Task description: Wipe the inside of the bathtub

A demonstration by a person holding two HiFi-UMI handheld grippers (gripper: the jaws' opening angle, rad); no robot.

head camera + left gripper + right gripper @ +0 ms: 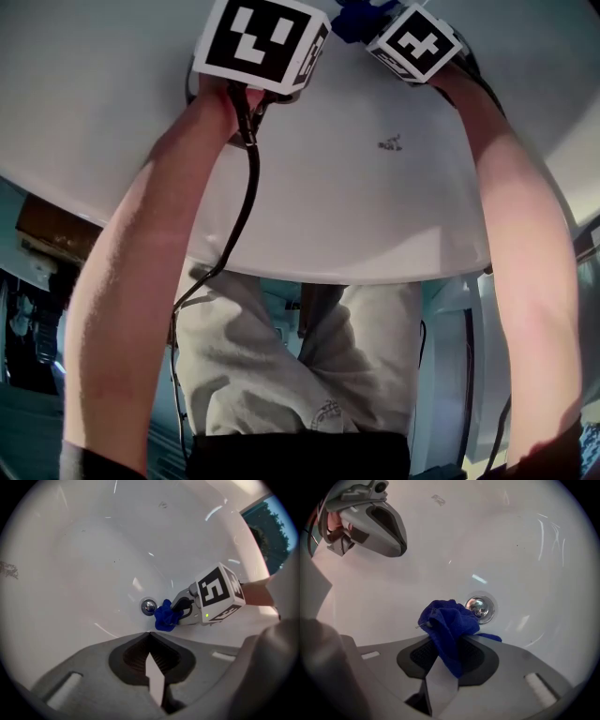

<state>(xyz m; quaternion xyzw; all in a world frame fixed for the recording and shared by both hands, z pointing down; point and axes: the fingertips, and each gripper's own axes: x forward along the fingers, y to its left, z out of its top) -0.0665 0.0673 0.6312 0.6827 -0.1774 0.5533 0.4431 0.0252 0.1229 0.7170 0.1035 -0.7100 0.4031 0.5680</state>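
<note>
Right gripper view shows my right gripper (pixel 457 641) with its fingers clamped on a bunched blue cloth (pixel 447 620), down at the white bathtub (pixel 525 550) floor just beside the chrome drain (pixel 480 606). My left gripper (pixel 149 637) hangs nearby, fingers closed together on nothing.

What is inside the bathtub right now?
A chrome drain, a blue cloth clamped in the right gripper beside it, and the shut, empty left gripper. The cloth hides the bathtub surface beneath it.
</note>
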